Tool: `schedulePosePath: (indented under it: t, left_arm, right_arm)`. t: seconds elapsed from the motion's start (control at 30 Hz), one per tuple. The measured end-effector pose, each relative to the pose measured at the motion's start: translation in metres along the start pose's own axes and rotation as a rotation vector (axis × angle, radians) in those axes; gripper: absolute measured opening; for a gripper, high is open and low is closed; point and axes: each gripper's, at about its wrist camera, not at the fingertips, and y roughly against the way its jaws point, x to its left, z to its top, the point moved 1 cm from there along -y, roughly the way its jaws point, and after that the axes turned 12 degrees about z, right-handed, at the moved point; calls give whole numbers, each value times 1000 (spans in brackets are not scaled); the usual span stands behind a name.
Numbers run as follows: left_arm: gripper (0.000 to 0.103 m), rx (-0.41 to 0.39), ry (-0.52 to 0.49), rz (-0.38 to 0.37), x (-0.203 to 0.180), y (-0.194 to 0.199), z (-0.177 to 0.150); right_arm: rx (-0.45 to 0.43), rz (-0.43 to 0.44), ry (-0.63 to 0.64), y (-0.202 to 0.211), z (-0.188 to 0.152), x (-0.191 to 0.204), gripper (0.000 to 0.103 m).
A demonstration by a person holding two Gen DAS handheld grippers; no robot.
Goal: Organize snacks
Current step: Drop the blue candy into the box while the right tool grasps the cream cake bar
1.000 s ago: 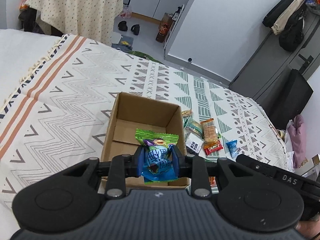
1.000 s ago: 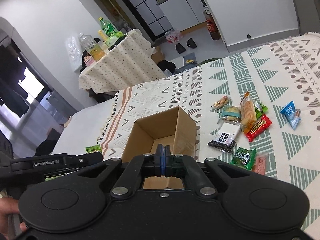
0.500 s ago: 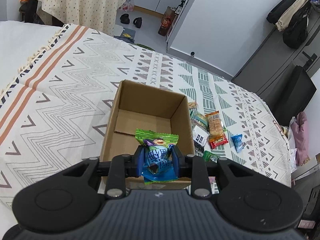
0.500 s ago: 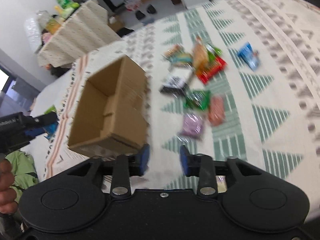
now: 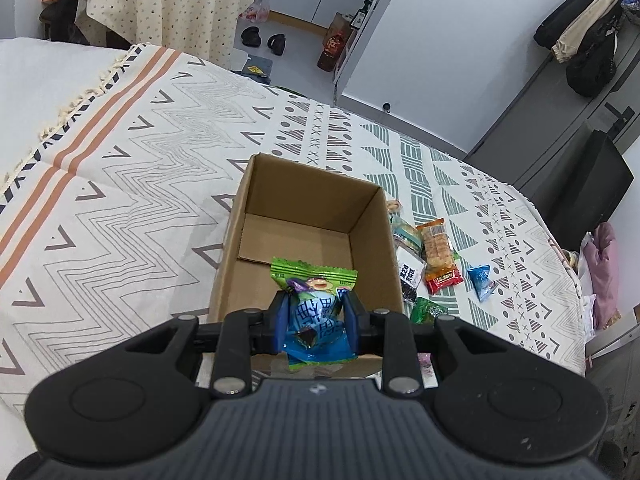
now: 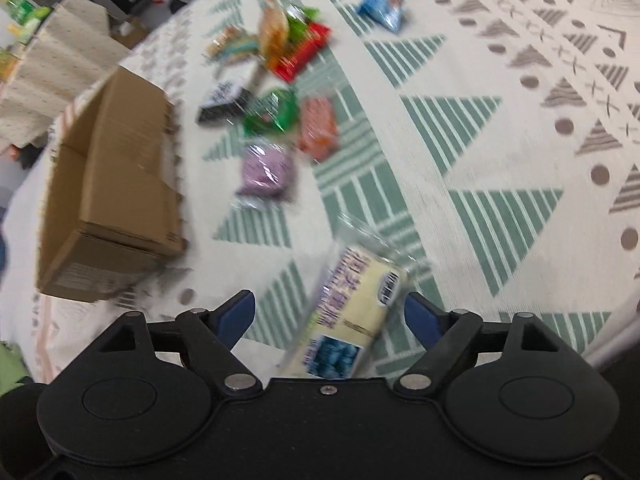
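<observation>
The left gripper (image 5: 314, 314) is clamped on a blue and green snack packet (image 5: 314, 312), its blue pads pressing both sides of the wrapper, the green crimped top sticking out ahead of the fingertips. Packet and gripper hang over the near edge of an open cardboard box (image 5: 308, 240), whose brown floor shows bare beyond the packet. The box sits on a patterned cloth (image 5: 120, 184). Just right of the box lies a loose heap of snacks: an orange biscuit pack (image 5: 436, 240), a red packet (image 5: 444, 278), a black and white packet (image 5: 410, 274), a blue pouch (image 5: 482, 280) and a green packet (image 5: 430, 310).

The right gripper (image 6: 330, 314) stands wide open and holds nothing. A cream-coloured packet with a blue picture (image 6: 354, 314) lies on the cloth between its spread fingers, touching neither pad as far as the blurred view shows. Further out lie a purple packet (image 6: 266, 170), an orange-pink packet (image 6: 318, 128) and the green packet (image 6: 272, 114), with the box (image 6: 116, 184) off to the left.
</observation>
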Motion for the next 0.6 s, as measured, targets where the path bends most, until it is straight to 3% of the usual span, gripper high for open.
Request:
schedulePosePath:
  t: [0.07,0.1,0.13,0.17,0.23,0.47,0.6]
  left_arm:
    - [28,4,4,3,3,-1,0]
    - [28,6,4,4,5,-2,0]
    - [28,7,5,3,6,-3,0]
    - [28,9,6,4,7,-3,0]
    - [28,11,9,0,9,-6,1]
    - [28,21,18,-2,8,-17,5]
    - [32,17,19,47,8,-21,8]
  right_arm:
    - [16,-6,-9,-8,-2,-2,76]
    - [19,-10,-11,-11,-3,-3,69]
    - [19,-15,-12,-14,-3,-3,50]
    - [18,-16,-14,-15,-3,-4,42]
    - [3,10,-9,-13,-2,-3,36]
    - [-79,30,40,8,9,9,32]
    - [-121,64,73,24,17,22,31]
